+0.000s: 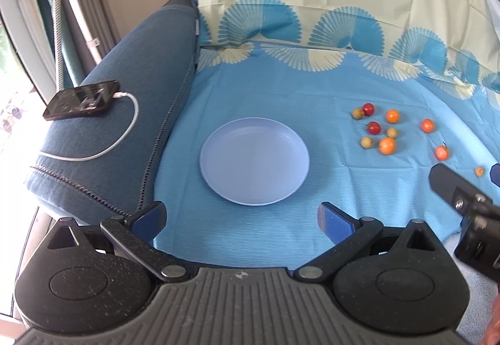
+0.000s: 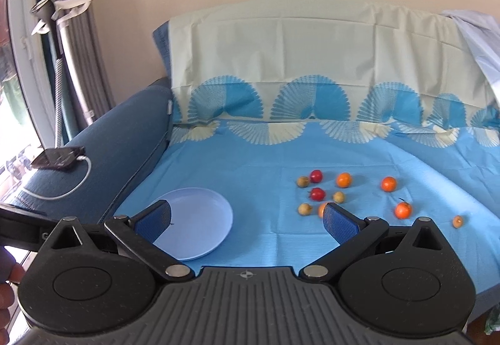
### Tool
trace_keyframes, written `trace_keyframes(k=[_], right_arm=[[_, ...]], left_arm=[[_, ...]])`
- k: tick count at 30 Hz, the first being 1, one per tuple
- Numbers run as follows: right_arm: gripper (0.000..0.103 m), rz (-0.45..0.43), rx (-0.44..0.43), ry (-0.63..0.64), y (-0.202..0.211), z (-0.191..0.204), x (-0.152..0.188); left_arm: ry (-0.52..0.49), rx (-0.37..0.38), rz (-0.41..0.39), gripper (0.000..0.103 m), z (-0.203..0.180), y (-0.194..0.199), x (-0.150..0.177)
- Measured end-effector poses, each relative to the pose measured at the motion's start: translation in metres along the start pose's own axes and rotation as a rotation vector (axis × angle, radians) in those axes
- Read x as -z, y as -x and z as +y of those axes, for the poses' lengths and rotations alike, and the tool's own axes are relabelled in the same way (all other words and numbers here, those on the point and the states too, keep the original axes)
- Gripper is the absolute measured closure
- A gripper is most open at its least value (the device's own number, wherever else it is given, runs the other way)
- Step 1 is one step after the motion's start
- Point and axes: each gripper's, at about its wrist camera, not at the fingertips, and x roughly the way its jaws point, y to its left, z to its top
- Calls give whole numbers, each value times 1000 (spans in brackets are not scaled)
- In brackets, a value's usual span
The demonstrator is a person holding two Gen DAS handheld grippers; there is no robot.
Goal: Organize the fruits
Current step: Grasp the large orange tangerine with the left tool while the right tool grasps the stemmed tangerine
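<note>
Standing beside the sofa, one sees a blue sheet (image 1: pixel 265 95) spread over the seat, with one pale lilac plate (image 1: pixel 254 160) lying flat on it and nothing in it. The left gripper (image 1: pixel 242 217) hovers just short of the plate's near rim, its jaws spread wide and holding nothing; its two blue pads (image 1: pixel 150 218) stand far apart. The right gripper (image 2: pixel 247 220) hangs further right, equally wide open and empty, with one blue finger in front of the plate's left part and the other in front of one orange fruit. Counting the fruits in the right wrist view gives ten, all loose on the sheet to the right of the plate and well apart from it: two red ones (image 2: pixel 316 176), four larger orange ones (image 2: pixel 344 180), three dull yellowish ones (image 2: pixel 302 181) and one tiny orange-yellow one (image 2: pixel 457 221) off alone at the far right. Seven of them form a loose cluster, two orange ones (image 2: pixel 403 209) sit further right, and none touches the plate. One dark phone (image 1: pixel 82 99) lies on the blue sofa arm (image 1: pixel 131 63) at the left, with one white cable (image 1: pixel 125 126) plugged into it. A cream cloth with blue fan shapes (image 2: pixel 281 45) drapes over the sofa back.
</note>
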Motion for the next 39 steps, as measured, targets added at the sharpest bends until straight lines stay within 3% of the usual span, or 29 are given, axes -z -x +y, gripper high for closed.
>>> trace_keyframes(k=[13,19,26,34,39], right_arm=[[0,23,172,-174,-18,-94,10],[0,72,287,-228,-68,-155,15],[0,194,381,-331,-150,-225,27],[0,259,417,-384,-211,-264,40],[0,273,460,-395,-245,-279,49]], left_arm=[[-108,80,37,0,-76,-33,-21],[-154,123,100,0,-130,-98,-45],[-175,79,185,0,-179,-179,-69],[-230,35,219,0,-210,-251,-80],[-218,9,280,0,-214,-296,-81]])
